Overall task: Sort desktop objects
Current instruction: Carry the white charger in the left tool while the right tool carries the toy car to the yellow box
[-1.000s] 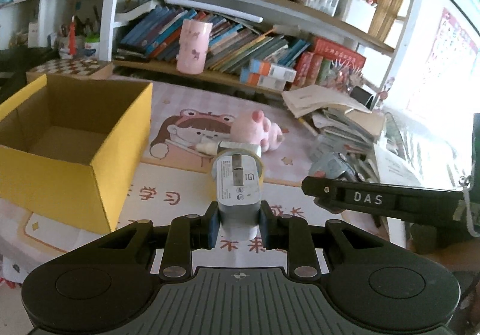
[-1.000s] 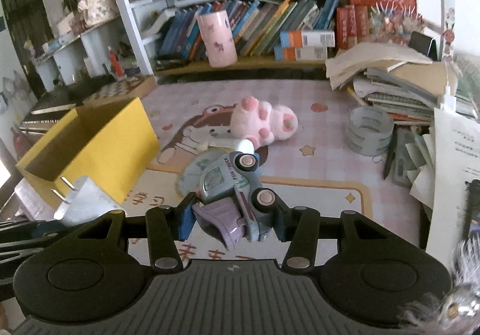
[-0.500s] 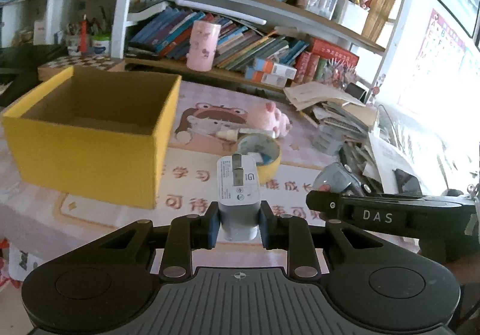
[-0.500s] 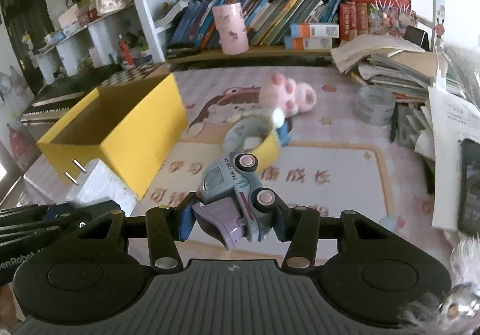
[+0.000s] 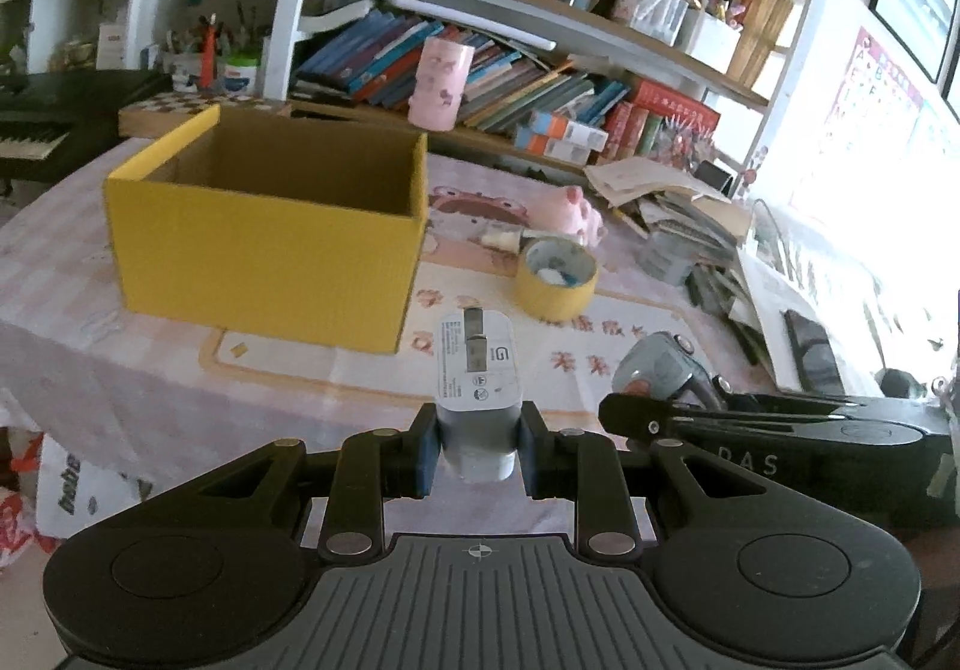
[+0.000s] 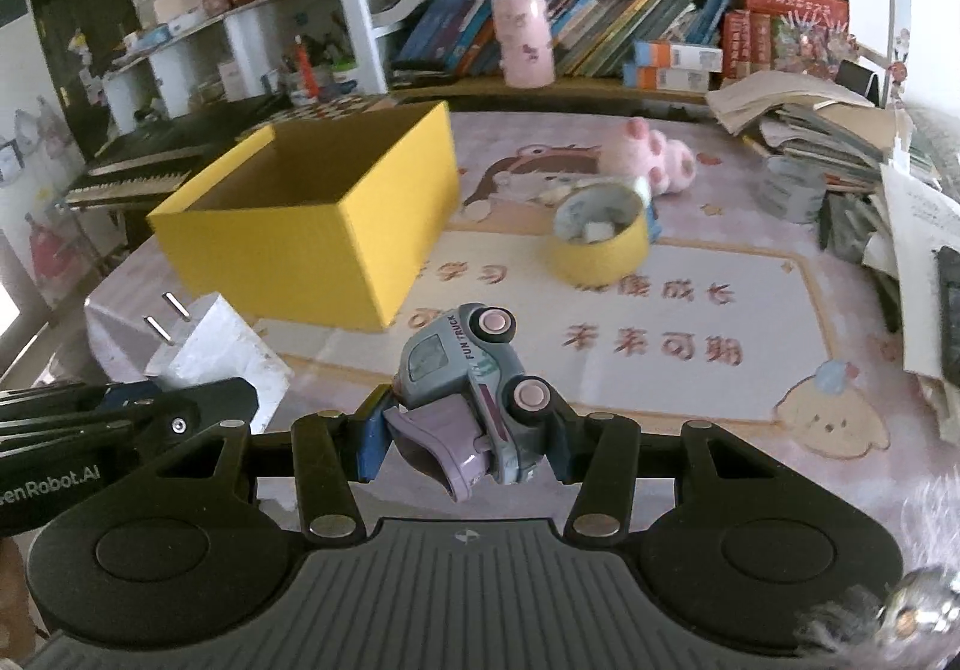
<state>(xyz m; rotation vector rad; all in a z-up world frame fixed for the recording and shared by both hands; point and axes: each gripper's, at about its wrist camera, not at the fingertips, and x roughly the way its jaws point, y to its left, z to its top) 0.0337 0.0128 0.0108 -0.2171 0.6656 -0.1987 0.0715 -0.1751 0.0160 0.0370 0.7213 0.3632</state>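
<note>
Both claws angled downward over the near edge of the worktop (image 5: 150, 400), side by side. Left claw (image 5: 478, 445) closed tight on a white charger (image 5: 477, 370), gripped at its base between the blue pads, the body sticking forward past the fingertips; folded prongs face up, a "G" logo and small unreadable print on its face. Right claw (image 6: 465, 439) partly closed around a grey-blue toy truck (image 6: 474, 382), tipped on its side, pink wheels turned right, purple bed toward the camera; "FUN TRUCK" reads along the side. "DAS" shows on the right claw's arm in the left view; "enRobot.AI" on the left claw's arm in the right view. Yellow box (image 5: 270, 238), open top, stands toward the left edge of the worktop, ahead and left of both claws, apart from them. Yellow tape roll (image 6: 600, 244) sits mid-worktop, pink plush toy (image 6: 654, 160) behind it. Red Chinese characters printed on the mat.
</note>
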